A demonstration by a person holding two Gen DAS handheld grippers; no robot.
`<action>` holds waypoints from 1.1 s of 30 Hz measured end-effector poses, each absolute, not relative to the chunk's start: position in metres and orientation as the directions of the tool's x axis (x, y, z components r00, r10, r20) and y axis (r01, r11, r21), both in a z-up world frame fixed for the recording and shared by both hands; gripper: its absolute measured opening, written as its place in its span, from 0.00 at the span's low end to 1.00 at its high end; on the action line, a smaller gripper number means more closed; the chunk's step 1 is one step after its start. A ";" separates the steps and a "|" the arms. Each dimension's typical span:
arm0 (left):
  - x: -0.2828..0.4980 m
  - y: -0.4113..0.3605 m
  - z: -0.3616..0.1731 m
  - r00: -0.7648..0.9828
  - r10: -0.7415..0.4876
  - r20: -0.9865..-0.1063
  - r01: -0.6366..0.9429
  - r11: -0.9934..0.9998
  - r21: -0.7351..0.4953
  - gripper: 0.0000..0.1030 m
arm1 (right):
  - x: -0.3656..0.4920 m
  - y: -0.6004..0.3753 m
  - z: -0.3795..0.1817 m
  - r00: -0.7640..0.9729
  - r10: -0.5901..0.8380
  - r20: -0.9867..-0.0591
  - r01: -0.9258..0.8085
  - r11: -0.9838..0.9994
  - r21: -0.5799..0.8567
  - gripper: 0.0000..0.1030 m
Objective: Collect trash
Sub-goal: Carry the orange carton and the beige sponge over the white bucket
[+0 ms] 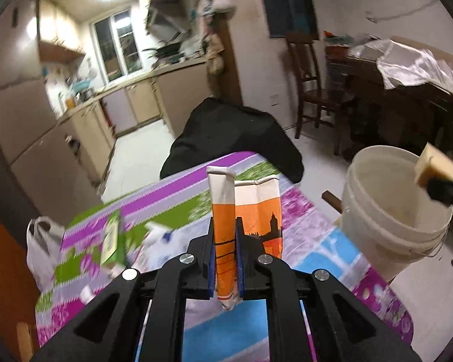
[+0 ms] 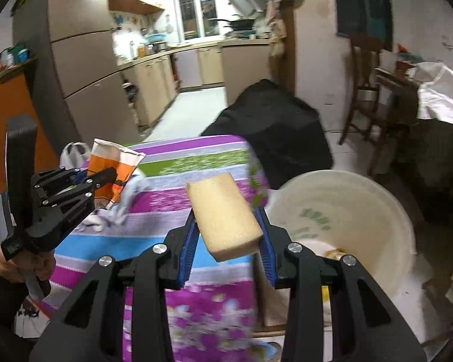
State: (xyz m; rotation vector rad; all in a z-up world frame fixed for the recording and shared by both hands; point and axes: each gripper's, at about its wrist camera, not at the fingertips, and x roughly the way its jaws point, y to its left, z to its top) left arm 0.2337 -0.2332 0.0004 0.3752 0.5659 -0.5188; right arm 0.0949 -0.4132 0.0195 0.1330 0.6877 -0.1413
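Now holding two bits of trash: right gripper (image 2: 226, 238) squeezing a yellow sponge block (image 2: 223, 215), just beside the white plastic bucket (image 2: 386, 211); left gripper (image 1: 225, 259) pinching a flat orange-and-white paper carton (image 1: 247, 211), farther away over the table.

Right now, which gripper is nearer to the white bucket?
Right. The right gripper, holding a sponge, is at the white bucket, by its rim. The left gripper, holding an orange carton, is over the table.

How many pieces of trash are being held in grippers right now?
2: a flattened orange carton in the left gripper; a yellow sponge in the right gripper, near the bucket.
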 end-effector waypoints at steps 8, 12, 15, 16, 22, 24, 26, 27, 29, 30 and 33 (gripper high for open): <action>0.222 -0.329 -0.002 0.696 -0.416 -0.585 0.647 0.717 0.259 0.11 | 0.077 -0.481 0.024 0.698 -0.225 -0.680 0.321 0.947 0.016 0.35; 0.217 -0.371 -0.005 0.682 -0.436 -0.587 0.678 0.679 0.283 0.11 | 0.067 -0.514 0.022 0.659 -0.267 -0.703 0.383 0.924 0.007 0.35; 0.212 -0.401 -0.008 0.671 -0.447 -0.591 0.697 0.651 0.299 0.11 | 0.060 -0.535 0.018 0.628 -0.289 -0.722 0.420 0.908 0.001 0.35; 0.211 -0.410 -0.009 0.665 -0.451 -0.595 0.705 0.643 0.301 0.11 | 0.057 -0.538 0.017 0.621 -0.293 -0.727 0.426 0.905 0.000 0.35; 0.199 -0.453 -0.015 0.647 -0.470 -0.601 0.734 0.600 0.320 0.11 | 0.053 -0.559 0.008 0.573 -0.303 -0.762 0.450 0.893 -0.017 0.35; 0.197 -0.464 -0.017 0.637 -0.475 -0.607 0.743 0.588 0.320 0.11 | 0.055 -0.563 0.005 0.556 -0.303 -0.774 0.450 0.893 -0.026 0.35; 0.195 -0.478 -0.019 0.635 -0.477 -0.607 0.749 0.573 0.333 0.11 | 0.057 -0.566 0.002 0.542 -0.293 -0.788 0.446 0.895 -0.026 0.35; 0.194 -0.482 -0.020 0.635 -0.479 -0.606 0.751 0.567 0.339 0.11 | 0.057 -0.569 0.002 0.536 -0.289 -0.793 0.444 0.896 -0.026 0.35; 0.193 -0.486 -0.024 0.628 -0.482 -0.611 0.759 0.552 0.345 0.11 | 0.060 -0.572 0.001 0.523 -0.288 -0.802 0.441 0.897 -0.034 0.35; 0.193 -0.489 -0.025 0.618 -0.484 -0.620 0.768 0.543 0.341 0.11 | 0.062 -0.574 0.000 0.517 -0.282 -0.808 0.438 0.898 -0.033 0.35; 0.200 -0.500 -0.032 0.557 -0.490 -0.671 0.811 0.495 0.312 0.11 | 0.068 -0.579 -0.002 0.497 -0.263 -0.827 0.427 0.904 -0.031 0.35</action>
